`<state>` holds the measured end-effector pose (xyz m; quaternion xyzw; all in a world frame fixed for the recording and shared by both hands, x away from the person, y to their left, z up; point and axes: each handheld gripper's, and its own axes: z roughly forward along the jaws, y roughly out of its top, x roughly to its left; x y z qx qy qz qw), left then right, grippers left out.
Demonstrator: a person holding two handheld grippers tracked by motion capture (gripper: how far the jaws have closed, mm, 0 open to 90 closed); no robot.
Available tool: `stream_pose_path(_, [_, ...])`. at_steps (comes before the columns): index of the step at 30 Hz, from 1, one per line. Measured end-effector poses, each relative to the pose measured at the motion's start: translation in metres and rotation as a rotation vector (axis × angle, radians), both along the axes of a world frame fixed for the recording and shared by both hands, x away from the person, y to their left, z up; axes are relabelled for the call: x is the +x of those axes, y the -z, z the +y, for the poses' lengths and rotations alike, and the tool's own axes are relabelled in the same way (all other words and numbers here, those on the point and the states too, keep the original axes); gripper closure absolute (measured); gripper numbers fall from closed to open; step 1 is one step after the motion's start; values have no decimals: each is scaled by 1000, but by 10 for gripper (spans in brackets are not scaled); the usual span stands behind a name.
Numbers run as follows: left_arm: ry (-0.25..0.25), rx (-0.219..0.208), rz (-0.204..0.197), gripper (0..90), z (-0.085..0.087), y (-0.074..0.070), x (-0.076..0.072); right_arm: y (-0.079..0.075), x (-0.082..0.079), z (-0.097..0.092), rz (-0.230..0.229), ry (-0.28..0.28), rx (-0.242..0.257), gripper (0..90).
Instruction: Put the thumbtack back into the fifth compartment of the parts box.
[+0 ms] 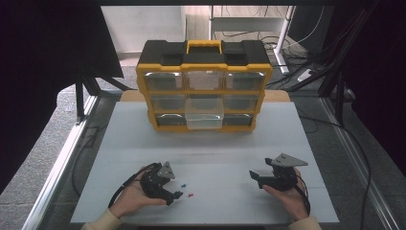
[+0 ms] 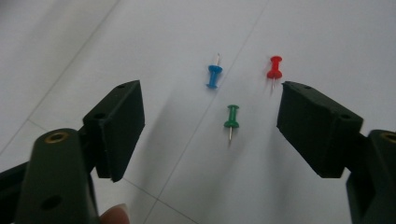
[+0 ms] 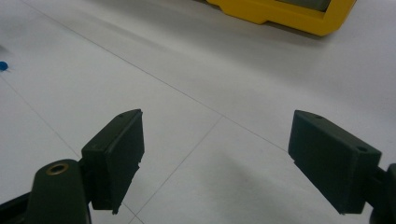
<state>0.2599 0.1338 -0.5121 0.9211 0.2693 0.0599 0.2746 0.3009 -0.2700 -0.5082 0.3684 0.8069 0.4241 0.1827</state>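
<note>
At a white table (image 1: 206,143), a person seated at the near edge works with a hand-held gripper in each hand. On the left, the left gripper (image 1: 175,198) is tipped down toward three push pins lying on the tabletop just ahead of its tips. Seen along its own jaws, the left gripper (image 2: 210,126) stands released, with nothing pressed between the pads: the green pin (image 2: 231,117) lies on the table in the gap between the jaws, its point toward the camera; the blue pin (image 2: 214,75) lies a little farther out, to the left of the green one; the red pin (image 2: 274,68) lies just beyond the tip of the right-hand jaw. From above, the blue pin (image 1: 183,183) and the red pin (image 1: 190,195) show as small dots beside the gripper's tips; the green one cannot be made out there.

In the middle, at the far side of the table, stands a yellow-and-black drawer organiser (image 1: 204,86), upright, with one clear drawer (image 1: 204,118) in the bottom row pulled out toward the person.

On the right, well apart from the pins, the right gripper (image 1: 254,178) is held low over bare table, pointing toward the left one. Its own view shows the right gripper (image 3: 215,158) with jaws spread wide and nothing in them.
</note>
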Motion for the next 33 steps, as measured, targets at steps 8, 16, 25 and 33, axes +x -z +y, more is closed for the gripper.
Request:
stream_pose_path(8, [28, 52, -12, 365, -7, 5, -3, 0, 0, 0, -2, 1, -4, 189])
stream_pose_path(16, [73, 77, 16, 569, -11, 7, -4, 0, 0, -1, -1, 8, -11, 190])
stream_pose_path(25, [60, 62, 46, 785, -12, 7, -3, 0, 0, 0, -2, 8, -18, 190])
stream_pose_path(33, [36, 25, 63, 824, -8, 7, -2, 1, -1, 0, -4, 6, -25, 192])
